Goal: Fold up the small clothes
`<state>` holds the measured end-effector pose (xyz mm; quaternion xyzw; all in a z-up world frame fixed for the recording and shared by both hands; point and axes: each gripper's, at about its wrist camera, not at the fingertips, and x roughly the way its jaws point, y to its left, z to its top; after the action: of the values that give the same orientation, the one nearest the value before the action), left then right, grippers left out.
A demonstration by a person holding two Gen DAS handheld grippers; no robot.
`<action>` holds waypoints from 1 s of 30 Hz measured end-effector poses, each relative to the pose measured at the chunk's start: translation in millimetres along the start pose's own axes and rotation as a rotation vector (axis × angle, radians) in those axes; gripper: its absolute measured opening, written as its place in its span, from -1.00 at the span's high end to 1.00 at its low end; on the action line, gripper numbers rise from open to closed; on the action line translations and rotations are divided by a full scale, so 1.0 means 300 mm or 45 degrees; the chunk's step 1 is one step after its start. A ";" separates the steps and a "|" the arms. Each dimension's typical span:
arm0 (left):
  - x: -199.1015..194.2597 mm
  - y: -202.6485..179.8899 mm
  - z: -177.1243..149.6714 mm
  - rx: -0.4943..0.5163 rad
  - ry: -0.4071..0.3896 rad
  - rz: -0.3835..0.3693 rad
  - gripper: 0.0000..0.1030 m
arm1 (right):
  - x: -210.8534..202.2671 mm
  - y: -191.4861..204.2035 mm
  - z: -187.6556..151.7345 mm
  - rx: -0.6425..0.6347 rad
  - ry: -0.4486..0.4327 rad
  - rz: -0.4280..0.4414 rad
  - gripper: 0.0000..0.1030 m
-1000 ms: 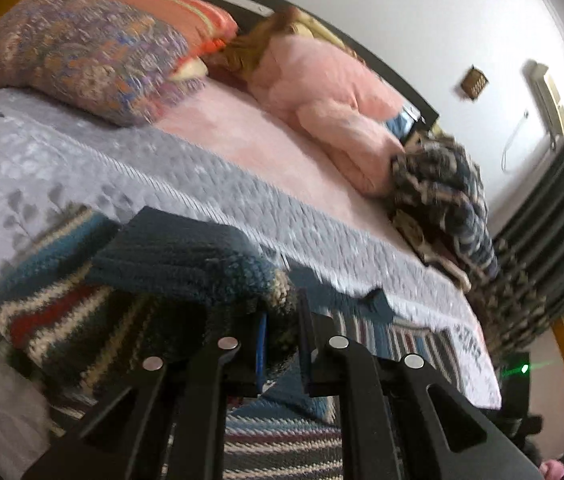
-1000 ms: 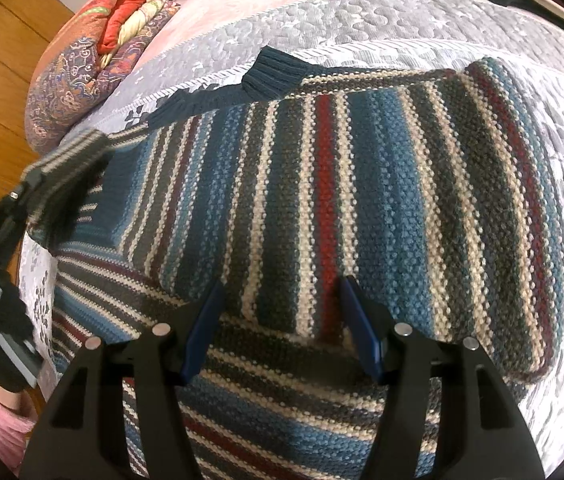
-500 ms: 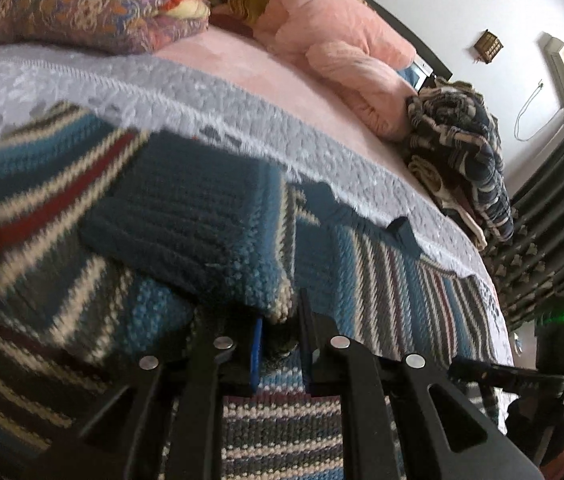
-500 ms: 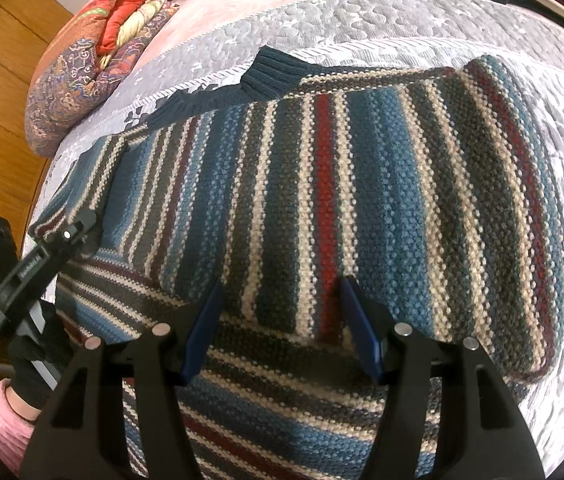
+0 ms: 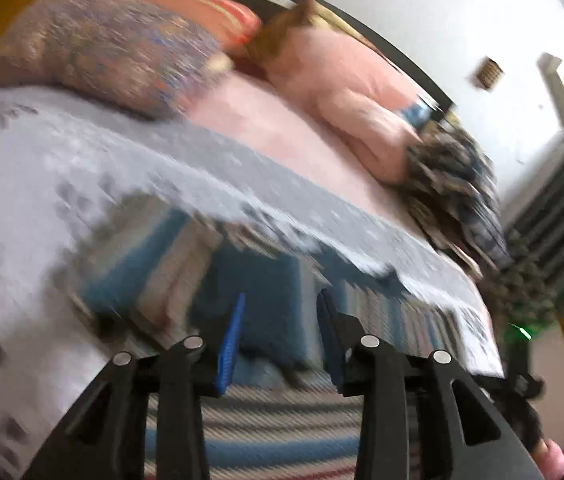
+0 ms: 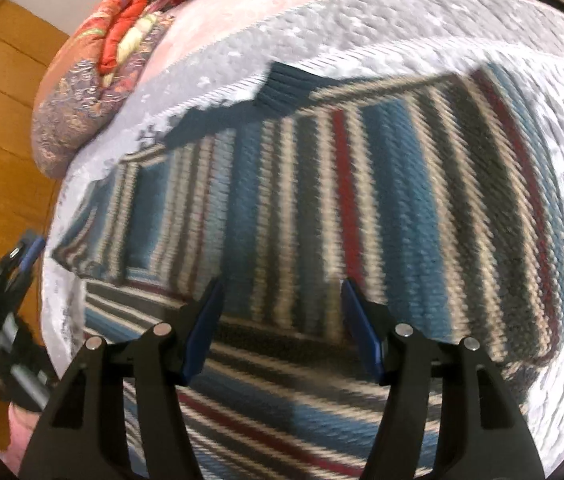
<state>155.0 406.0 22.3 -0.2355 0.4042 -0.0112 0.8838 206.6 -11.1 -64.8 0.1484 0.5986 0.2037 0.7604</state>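
Bed [image 6: 422, 12] filled both views, covered by a grey patterned bedspread [image 5: 33, 184] with a pink sheet [image 5: 282, 128] toward the headboard. Both frames were motion-blurred, the left wrist view worse.

Striped knitted sweater [image 6: 362, 200] lay flat on the bedspread near the front edge of the bed, bands of blue, dark grey, cream and red. A sleeve lay folded across the lower body, its stripes running crosswise to those of the main panel. Dark blue ribbed collar [image 6: 282, 88] sat at the far edge of the garment.

Pillows: a paisley purple pillow [image 5: 113, 60] with an orange-red one [image 5: 185, 4] behind it, at the head of the bed. A pink plush bundle [image 5: 354, 108] lay beside them, and a heap of dark patterned clothes [image 5: 454, 188] further along the far side.

Right gripper [image 6: 282, 320] hovered over the sweater's folded sleeve, blue-padded fingers spread wide, nothing between them. Whether the tips touched the knit could not be told.

Left gripper [image 5: 277, 332] was at the sweater's left end, fingers apart with a clear gap, holding nothing; the blue knit lay just ahead of the tips. In the right wrist view the same gripper [image 6: 21, 256] appeared at the left margin, just off the bed's edge and apart from the sweater.
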 end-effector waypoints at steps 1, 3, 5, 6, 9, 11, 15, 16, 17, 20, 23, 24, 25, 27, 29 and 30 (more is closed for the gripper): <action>0.022 0.035 0.013 -0.027 0.025 0.019 0.26 | -0.005 0.036 0.008 -0.030 0.000 -0.001 -0.19; 0.076 0.115 0.013 -0.093 0.087 0.052 0.28 | -0.004 0.102 0.022 -0.079 0.006 0.004 -0.19; 0.119 0.160 -0.003 -0.114 0.130 0.085 0.29 | 0.013 0.177 0.034 -0.105 0.032 0.043 -0.19; 0.142 0.181 -0.018 -0.115 0.161 0.091 0.29 | 0.023 0.203 0.040 -0.110 0.042 0.061 -0.19; 0.194 0.228 -0.054 -0.156 0.213 0.066 0.32 | 0.074 0.302 0.058 -0.130 0.078 0.103 -0.19; 0.207 0.239 -0.070 -0.135 0.206 0.058 0.36 | 0.107 0.355 0.065 -0.142 0.091 0.120 -0.19; 0.180 0.263 -0.064 -0.230 0.175 -0.013 0.40 | 0.202 0.456 0.091 -0.131 0.133 0.178 -0.19; 0.161 0.270 -0.054 -0.267 0.158 -0.033 0.41 | 0.222 0.472 0.098 -0.125 0.145 0.193 -0.19; 0.141 0.278 -0.047 -0.302 0.126 -0.052 0.41 | 0.242 0.491 0.104 -0.120 0.157 0.204 -0.19; 0.057 0.287 -0.013 -0.303 -0.012 -0.011 0.38 | 0.303 0.553 0.111 -0.135 0.192 0.219 -0.19; 0.025 0.285 0.019 -0.285 -0.068 0.005 0.37 | 0.372 0.593 0.106 -0.140 0.232 0.192 -0.19; 0.022 0.286 0.024 -0.287 -0.072 0.005 0.37 | 0.405 0.602 0.103 -0.135 0.259 0.175 -0.17; 0.019 0.289 0.027 -0.294 -0.077 0.006 0.37 | 0.421 0.605 0.101 -0.131 0.274 0.167 -0.11; 0.018 0.301 0.026 -0.311 -0.077 0.006 0.37 | 0.461 0.613 0.091 -0.133 0.314 0.149 0.40; 0.022 0.311 0.023 -0.329 -0.066 0.005 0.36 | 0.457 0.615 0.088 -0.143 0.297 0.131 0.58; 0.024 0.315 0.023 -0.334 -0.063 0.004 0.36 | 0.437 0.618 0.091 -0.159 0.280 0.138 0.61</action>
<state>148.8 491.4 -19.1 -0.3488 0.3804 0.0490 0.8551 234.9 215.2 -82.7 0.1095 0.6556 0.2964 0.6858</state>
